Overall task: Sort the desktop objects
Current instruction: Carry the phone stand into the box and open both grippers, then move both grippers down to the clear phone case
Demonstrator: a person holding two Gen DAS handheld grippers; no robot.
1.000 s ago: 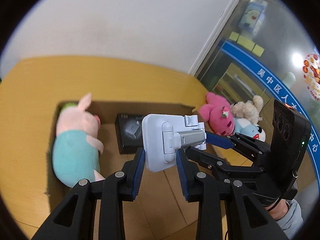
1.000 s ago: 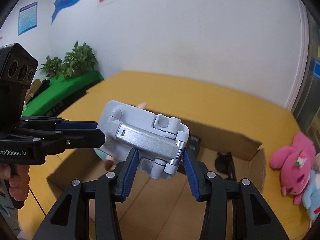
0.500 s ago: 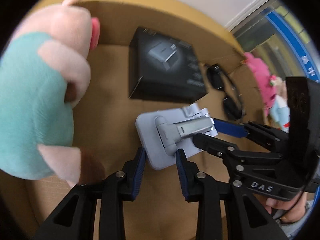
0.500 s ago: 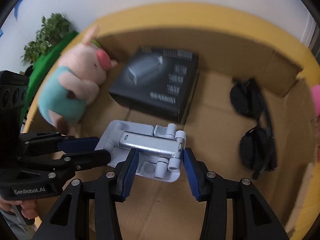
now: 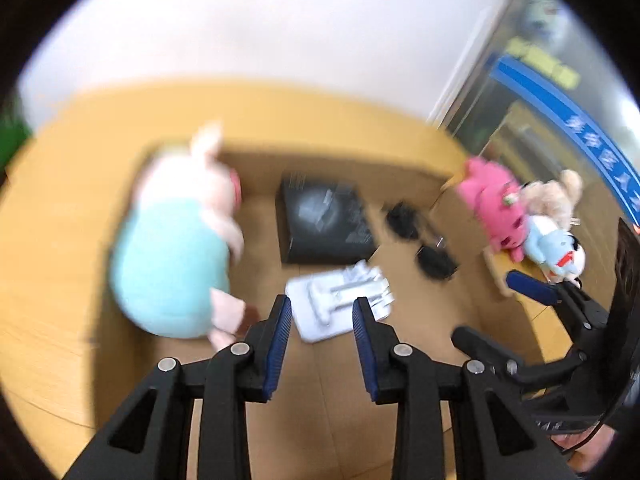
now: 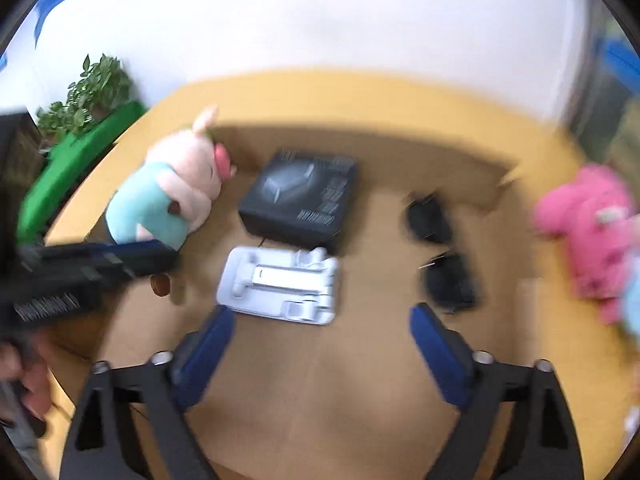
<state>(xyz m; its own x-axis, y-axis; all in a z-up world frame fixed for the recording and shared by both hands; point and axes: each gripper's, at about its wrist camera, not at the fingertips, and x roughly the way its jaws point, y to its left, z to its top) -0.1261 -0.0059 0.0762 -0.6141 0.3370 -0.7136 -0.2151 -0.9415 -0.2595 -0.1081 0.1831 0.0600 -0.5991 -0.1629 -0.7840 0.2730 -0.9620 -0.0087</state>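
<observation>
White plastic phone stand (image 6: 280,285) lies flat on the cardboard box (image 6: 360,380) floor, mid-frame, just below the black carton (image 6: 302,197). Both tools have just been opening: right tool (image 6: 320,344) spread wide, left tool (image 5: 320,334) released, neither touching it.

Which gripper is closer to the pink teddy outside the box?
Right. The right gripper hangs open near the box's edge beside the pink teddy. The left gripper sits across the box by the pig.
</observation>
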